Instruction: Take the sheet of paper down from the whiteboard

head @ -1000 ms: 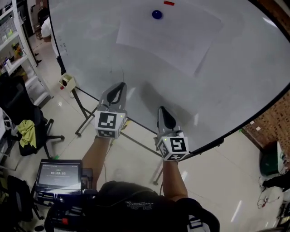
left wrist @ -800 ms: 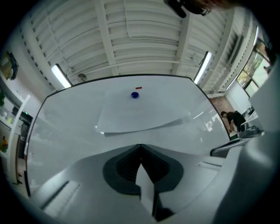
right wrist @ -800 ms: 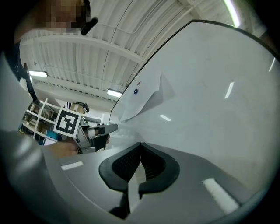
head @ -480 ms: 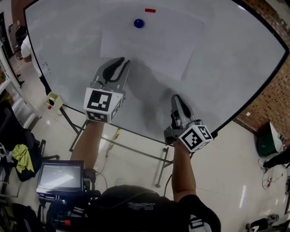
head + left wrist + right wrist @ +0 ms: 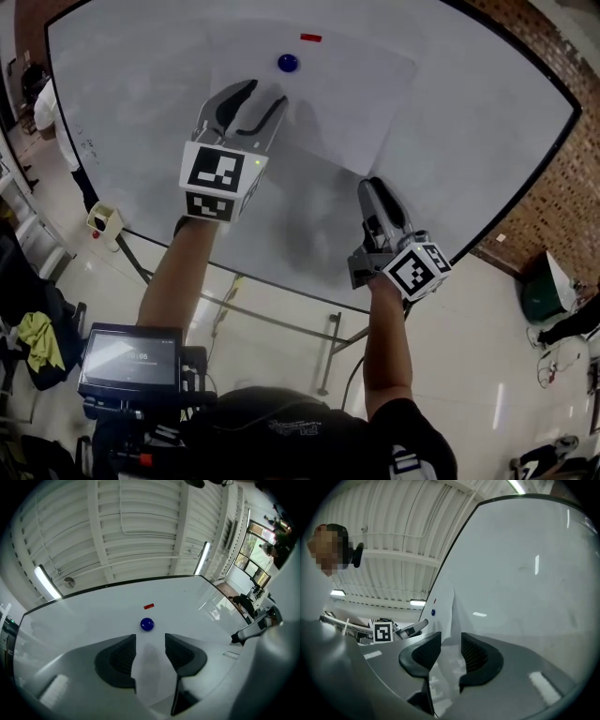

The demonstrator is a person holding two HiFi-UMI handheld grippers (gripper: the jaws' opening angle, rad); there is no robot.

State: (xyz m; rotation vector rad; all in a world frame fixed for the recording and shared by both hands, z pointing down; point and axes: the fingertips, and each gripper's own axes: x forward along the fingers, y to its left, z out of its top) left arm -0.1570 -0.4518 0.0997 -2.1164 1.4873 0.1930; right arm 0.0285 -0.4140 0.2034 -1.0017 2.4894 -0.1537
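Our left gripper (image 5: 251, 94) has just been opening; its jaws stand apart with nothing pinched between them. Just beyond its tips a blue magnet (image 5: 288, 63) pins the sheet of paper (image 5: 352, 94) to the whiteboard (image 5: 478, 131). From the head view this gripper hides the sheet's left edge. Our right gripper (image 5: 373, 187) has also just been opening and holds nothing; the sheet's lower corner lies just past its tips. The sheet's edges are faint, white on white, and we cannot tell whether either gripper touches it.
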